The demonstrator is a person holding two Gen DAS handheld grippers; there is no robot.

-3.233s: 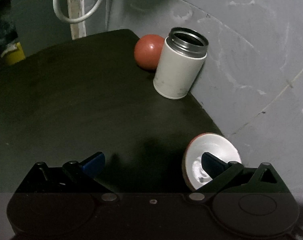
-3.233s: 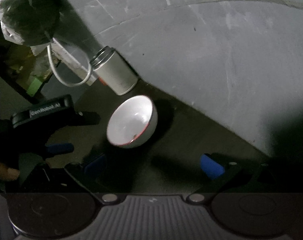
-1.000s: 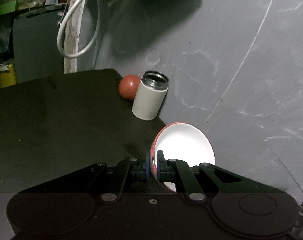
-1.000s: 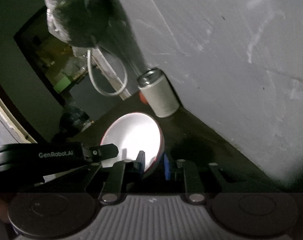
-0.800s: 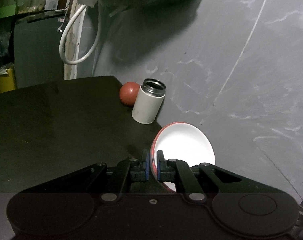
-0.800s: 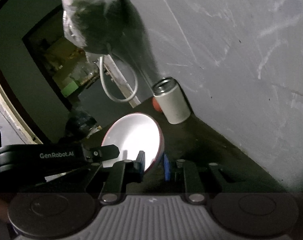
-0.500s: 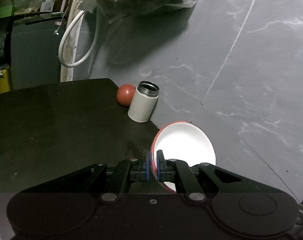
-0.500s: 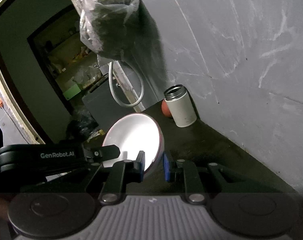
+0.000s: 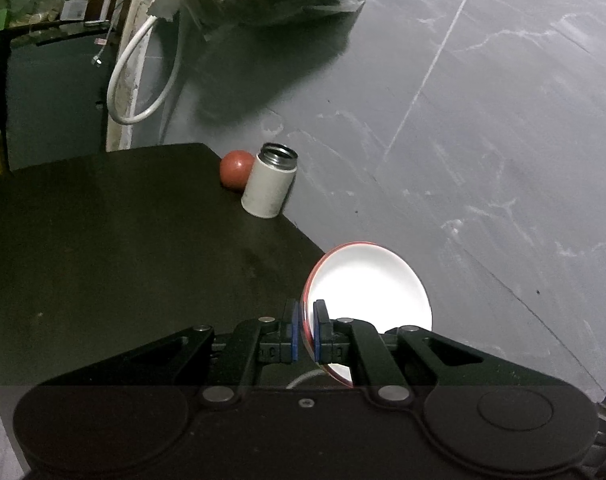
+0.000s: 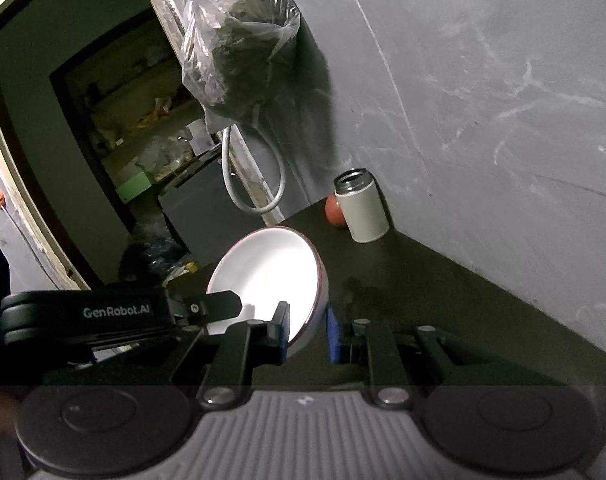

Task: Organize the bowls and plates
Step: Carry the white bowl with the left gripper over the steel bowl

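Observation:
A white bowl with a red rim (image 9: 369,284) is held tilted on edge above the dark table (image 9: 103,248). My left gripper (image 9: 304,336) is shut on its rim, one blue pad on each side. In the right wrist view the same bowl (image 10: 269,276) sits between the fingers of my right gripper (image 10: 308,334). The right jaws stand slightly apart: the left pad touches the bowl and a small gap shows at the right pad. The left gripper's body (image 10: 103,314) reaches in from the left.
A white cylindrical can with a metal rim (image 9: 269,186) and a red ball (image 9: 235,169) stand at the table's far corner against the grey wall (image 9: 483,120). A plastic bag (image 10: 239,48) and a looped white hose (image 9: 139,80) hang beside a doorway.
Both grippers closed on the bowl's rim and lifted it off the table. In the last half second the right jaws have parted a little while the left stays clamped.

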